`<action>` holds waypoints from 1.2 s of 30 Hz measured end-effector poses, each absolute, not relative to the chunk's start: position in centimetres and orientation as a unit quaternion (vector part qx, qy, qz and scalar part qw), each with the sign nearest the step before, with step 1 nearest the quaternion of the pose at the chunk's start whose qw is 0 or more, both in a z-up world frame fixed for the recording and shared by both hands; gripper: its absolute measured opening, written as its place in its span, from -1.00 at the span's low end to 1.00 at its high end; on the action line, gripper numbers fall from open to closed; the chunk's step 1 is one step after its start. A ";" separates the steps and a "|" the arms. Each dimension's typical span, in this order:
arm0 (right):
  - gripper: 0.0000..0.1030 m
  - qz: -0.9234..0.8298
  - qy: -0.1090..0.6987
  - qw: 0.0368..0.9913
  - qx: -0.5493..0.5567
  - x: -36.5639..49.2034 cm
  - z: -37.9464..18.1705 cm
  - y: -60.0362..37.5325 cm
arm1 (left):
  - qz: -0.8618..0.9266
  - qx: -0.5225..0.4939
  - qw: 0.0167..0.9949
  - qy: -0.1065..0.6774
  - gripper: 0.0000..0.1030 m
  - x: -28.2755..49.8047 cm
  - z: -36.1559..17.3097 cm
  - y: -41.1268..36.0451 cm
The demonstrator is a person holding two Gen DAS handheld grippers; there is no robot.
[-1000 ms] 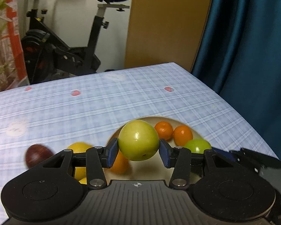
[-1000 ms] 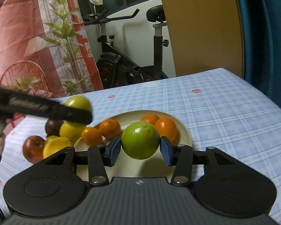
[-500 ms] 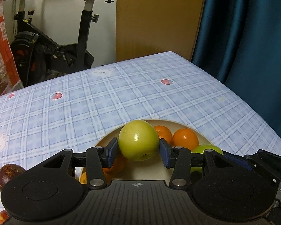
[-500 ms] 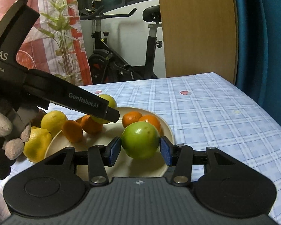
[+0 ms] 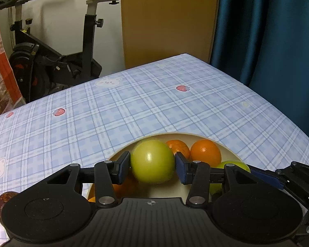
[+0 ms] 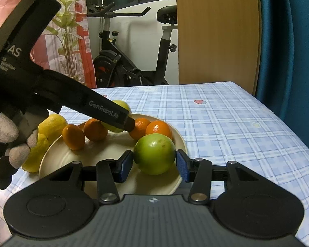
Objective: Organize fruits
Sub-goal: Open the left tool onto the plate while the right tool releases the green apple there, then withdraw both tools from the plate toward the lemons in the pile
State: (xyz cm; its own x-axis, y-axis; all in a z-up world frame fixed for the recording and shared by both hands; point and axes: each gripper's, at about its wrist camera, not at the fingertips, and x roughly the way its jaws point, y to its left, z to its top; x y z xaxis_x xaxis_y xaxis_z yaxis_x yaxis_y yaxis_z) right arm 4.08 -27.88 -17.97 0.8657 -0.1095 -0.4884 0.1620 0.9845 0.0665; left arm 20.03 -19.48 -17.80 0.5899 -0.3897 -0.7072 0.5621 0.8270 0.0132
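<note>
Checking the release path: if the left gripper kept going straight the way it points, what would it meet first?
Probably the plate. The left gripper, shut on a yellow-green apple, tilts down over it, with two oranges just ahead. Depth is unclear, so an orange could come first.

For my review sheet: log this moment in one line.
left gripper: holds yellow-green apple | right gripper: holds green apple | both over plate

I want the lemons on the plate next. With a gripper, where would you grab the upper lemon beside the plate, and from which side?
Probably across the middle of the upper lemon, coming from above. It lies on the table against a second lemon and close to the plate rim, with a gloved hand in front, so a level approach looks blocked. Its rounded flanks suit opposed pads.
</note>
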 end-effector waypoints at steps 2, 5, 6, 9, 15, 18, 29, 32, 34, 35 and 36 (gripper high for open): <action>-0.06 -0.070 0.250 0.964 0.052 4.2 -18.0 -27.8 | -0.275 0.114 0.881 0.367 -0.02 20.4 -17.8 -19.5; -0.05 -0.075 0.244 0.966 0.052 4.1 -18.0 -27.9 | -0.275 0.115 0.883 0.363 -0.01 20.3 -17.7 -19.6; -0.05 -0.076 0.242 0.966 0.051 4.1 -18.0 -28.0 | -0.274 0.114 0.884 0.362 -0.01 20.3 -17.6 -19.6; -0.03 -0.077 0.241 0.966 0.048 4.2 -18.0 -27.9 | -0.275 0.106 0.885 0.360 -0.01 20.2 -17.3 -19.4; 0.07 -0.076 0.219 0.972 0.046 3.7 -17.7 -27.7 | -0.276 0.099 0.889 0.352 0.01 19.4 -16.3 -18.5; 0.07 -0.065 0.210 0.975 0.044 3.6 -17.5 -27.4 | -0.275 0.093 0.892 0.347 0.04 18.8 -15.6 -17.7; 0.07 -0.025 0.193 0.981 0.022 3.1 -16.8 -25.4 | -0.255 0.055 0.904 0.338 0.04 16.7 -13.7 -13.1; 0.07 -0.017 0.189 0.982 0.016 2.9 -16.6 -24.9 | -0.249 0.053 0.907 0.335 0.04 16.1 -13.2 -11.4; 0.07 -0.011 0.189 0.982 0.015 2.9 -16.5 -24.7 | -0.243 0.050 0.910 0.332 0.04 15.6 -12.8 -10.0; 0.07 -0.010 0.188 0.982 0.013 2.9 -16.5 -24.5 | -0.239 0.047 0.912 0.331 0.04 15.4 -12.7 -9.2; 0.07 -0.008 0.188 0.982 0.012 2.9 -16.5 -24.4 | -0.235 0.044 0.913 0.330 0.04 15.2 -12.5 -8.5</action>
